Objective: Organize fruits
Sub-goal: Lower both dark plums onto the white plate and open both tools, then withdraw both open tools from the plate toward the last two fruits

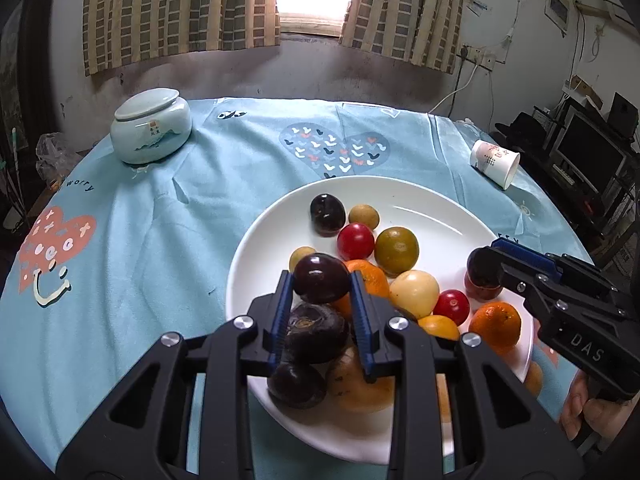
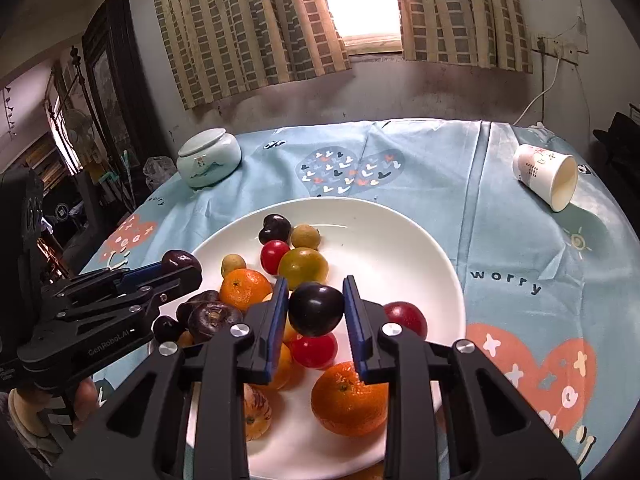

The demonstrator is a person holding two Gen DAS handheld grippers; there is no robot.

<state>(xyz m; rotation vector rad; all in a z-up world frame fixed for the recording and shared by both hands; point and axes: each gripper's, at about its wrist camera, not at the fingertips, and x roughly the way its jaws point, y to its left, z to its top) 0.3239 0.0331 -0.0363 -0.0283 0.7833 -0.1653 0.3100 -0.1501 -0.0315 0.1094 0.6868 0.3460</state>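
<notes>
Left gripper [image 1: 322, 280] clamped on dark plum [image 1: 320, 278]; right gripper [image 2: 316, 308] clamped on second plum [image 2: 316, 310]; both above white plate [image 2: 420, 248].

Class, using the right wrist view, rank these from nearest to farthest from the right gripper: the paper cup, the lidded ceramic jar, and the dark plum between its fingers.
1. Dark plum: clamped in the right gripper, above the white plate.
2. Paper cup: tipped on its side, far right of the tablecloth.
3. Lidded ceramic jar: far left, near the table's back edge.
</notes>
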